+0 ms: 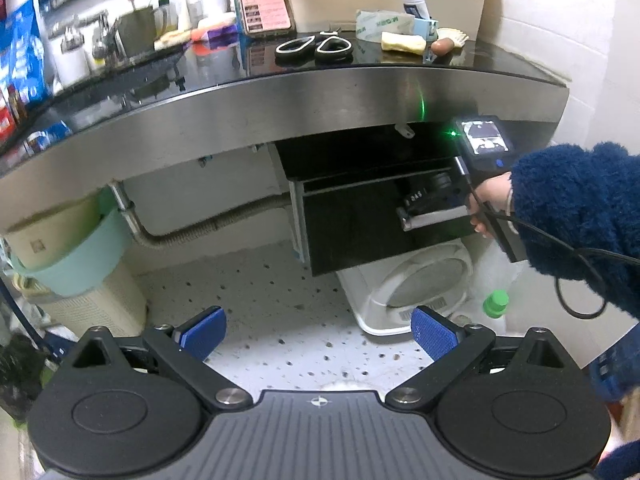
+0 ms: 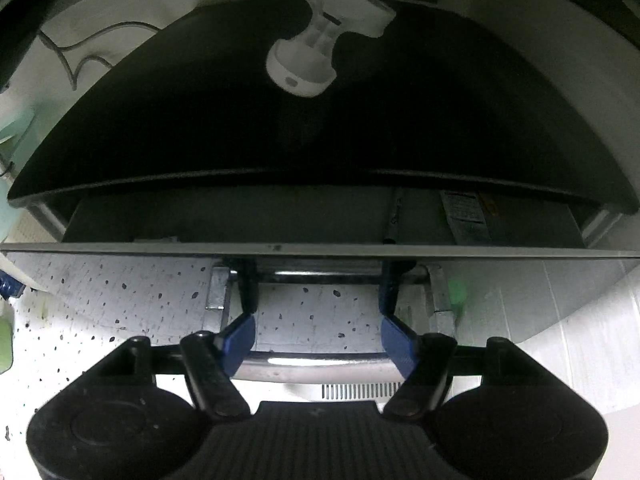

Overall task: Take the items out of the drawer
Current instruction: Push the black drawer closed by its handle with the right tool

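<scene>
The left gripper [image 1: 318, 334] hung with its blue pads spread wide and nothing between them, above the speckled floor [image 1: 256, 300]. Far to its left a pale green bin [image 1: 76, 256] hung under the steel counter edge [image 1: 280, 100]. Straight ahead and above it, scissors [image 1: 314, 49] lay on the black countertop [image 1: 160, 80], with a phone [image 1: 265, 2] propped behind them. Ahead and to its right, the black drawer [image 1: 360, 228] stood partly pulled out beneath the counter.

The right gripper [image 2: 318, 330] reached the drawer's metal handle [image 2: 320, 276] from the front; its fingers stood apart on either side of the bar, not clenched on it. Just above its fingertips ran the drawer front's top edge. Beyond that edge, in the open drawer [image 2: 280, 216], a pen-like item [image 2: 394, 216] and a printed packet [image 2: 466, 216] lay ahead and to the right. Higher up, a white knob-shaped object [image 2: 316, 52] sat against the dark surface.
</scene>
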A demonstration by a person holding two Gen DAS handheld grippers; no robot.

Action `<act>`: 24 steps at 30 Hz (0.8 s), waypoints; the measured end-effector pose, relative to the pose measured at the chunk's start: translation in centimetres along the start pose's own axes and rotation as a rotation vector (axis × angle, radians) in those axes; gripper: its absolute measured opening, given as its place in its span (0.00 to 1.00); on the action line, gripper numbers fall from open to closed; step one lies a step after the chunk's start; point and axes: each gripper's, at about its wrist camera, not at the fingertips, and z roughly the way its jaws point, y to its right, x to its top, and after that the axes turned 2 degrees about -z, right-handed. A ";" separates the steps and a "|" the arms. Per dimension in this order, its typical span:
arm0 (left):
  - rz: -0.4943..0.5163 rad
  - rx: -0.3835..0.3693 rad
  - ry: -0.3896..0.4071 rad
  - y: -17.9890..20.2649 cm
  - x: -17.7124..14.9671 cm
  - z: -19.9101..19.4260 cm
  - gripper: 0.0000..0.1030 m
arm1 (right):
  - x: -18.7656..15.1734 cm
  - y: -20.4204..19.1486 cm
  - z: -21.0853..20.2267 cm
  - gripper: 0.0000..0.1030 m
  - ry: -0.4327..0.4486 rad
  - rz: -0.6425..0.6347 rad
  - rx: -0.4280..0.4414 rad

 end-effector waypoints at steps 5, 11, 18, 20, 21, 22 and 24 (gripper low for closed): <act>0.010 0.011 0.007 0.1 0.3 0.0 0.97 | -1.8 -0.3 -0.9 0.68 0.028 0.000 -0.001; 0.010 0.009 0.001 0.0 0.4 0.1 0.97 | -2.7 -0.4 -1.2 0.68 0.084 0.009 -0.008; 0.014 0.022 -0.006 0.2 0.5 0.6 0.97 | -5.0 -0.4 -1.9 0.72 0.177 0.009 0.007; 0.029 0.026 0.007 0.3 0.5 0.5 0.97 | -5.6 -0.4 -2.5 0.79 0.205 0.001 0.031; 0.041 0.023 0.014 0.5 0.5 0.6 0.97 | -5.9 -0.3 -2.9 0.80 0.208 -0.006 0.029; 0.055 0.019 0.019 0.7 0.4 0.6 0.97 | -6.2 -0.2 -3.4 0.80 0.211 -0.010 0.038; 0.079 0.013 0.024 1.1 0.4 0.9 0.97 | -6.9 0.2 -4.8 0.81 0.235 -0.009 0.066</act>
